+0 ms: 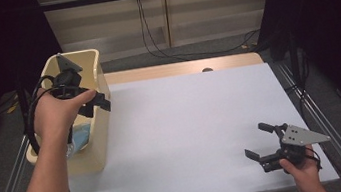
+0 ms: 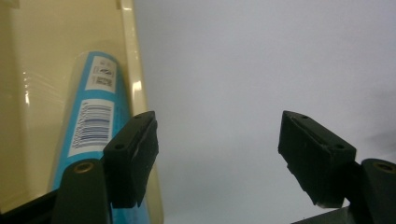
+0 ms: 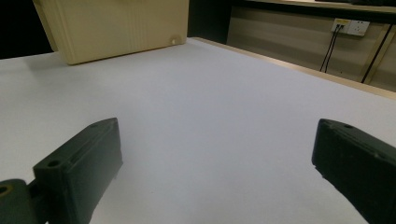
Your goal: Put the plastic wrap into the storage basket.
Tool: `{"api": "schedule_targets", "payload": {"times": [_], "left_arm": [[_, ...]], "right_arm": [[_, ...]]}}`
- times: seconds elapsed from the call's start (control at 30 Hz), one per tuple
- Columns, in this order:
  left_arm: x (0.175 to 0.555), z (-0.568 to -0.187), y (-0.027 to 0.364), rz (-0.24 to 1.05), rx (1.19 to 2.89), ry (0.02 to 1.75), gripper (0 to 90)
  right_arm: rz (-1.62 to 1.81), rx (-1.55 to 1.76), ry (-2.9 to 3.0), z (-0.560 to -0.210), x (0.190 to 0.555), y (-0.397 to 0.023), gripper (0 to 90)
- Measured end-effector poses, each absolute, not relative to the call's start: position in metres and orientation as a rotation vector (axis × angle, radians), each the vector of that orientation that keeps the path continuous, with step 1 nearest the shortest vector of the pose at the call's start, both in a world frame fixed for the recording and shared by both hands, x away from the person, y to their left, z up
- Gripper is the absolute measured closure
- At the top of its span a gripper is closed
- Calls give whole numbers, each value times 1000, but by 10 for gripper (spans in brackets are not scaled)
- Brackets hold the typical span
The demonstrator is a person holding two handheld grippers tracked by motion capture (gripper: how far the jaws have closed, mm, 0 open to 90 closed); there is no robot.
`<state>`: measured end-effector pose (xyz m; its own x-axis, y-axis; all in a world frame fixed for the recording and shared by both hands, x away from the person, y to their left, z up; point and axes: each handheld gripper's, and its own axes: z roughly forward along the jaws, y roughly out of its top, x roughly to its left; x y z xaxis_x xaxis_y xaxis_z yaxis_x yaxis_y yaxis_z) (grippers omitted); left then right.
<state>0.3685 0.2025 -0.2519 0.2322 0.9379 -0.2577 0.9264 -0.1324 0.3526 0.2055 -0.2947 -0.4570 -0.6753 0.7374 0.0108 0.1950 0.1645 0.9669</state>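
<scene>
A cream plastic bin (image 1: 99, 136) stands at the table's left edge. Inside it lies a blue packet (image 1: 81, 137) with a white barcode label, seen close up as the blue packet (image 2: 93, 126) in the left gripper view. My left gripper (image 1: 98, 103) hovers over the bin's right wall (image 2: 135, 84), pointing down, jaws apart with nothing between them. My right gripper (image 1: 258, 139) rests low near the table's front right corner, open and empty, aimed across the white surface toward the bin (image 3: 116, 28).
The white tabletop (image 1: 187, 124) spreads between the two grippers. A wooden strip (image 1: 180, 68) runs along its far edge. Cables (image 1: 161, 46) hang from a wall socket behind. Metal rails (image 1: 329, 129) border both sides.
</scene>
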Motion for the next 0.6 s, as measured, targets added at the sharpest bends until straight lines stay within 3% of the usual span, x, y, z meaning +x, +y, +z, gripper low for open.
{"api": "schedule_targets", "payload": {"times": [0.6], "left_arm": [[369,-274,161,-33,2172,1608,272]], "right_arm": [[1532,875,1979,-456,205,-295,14]]}}
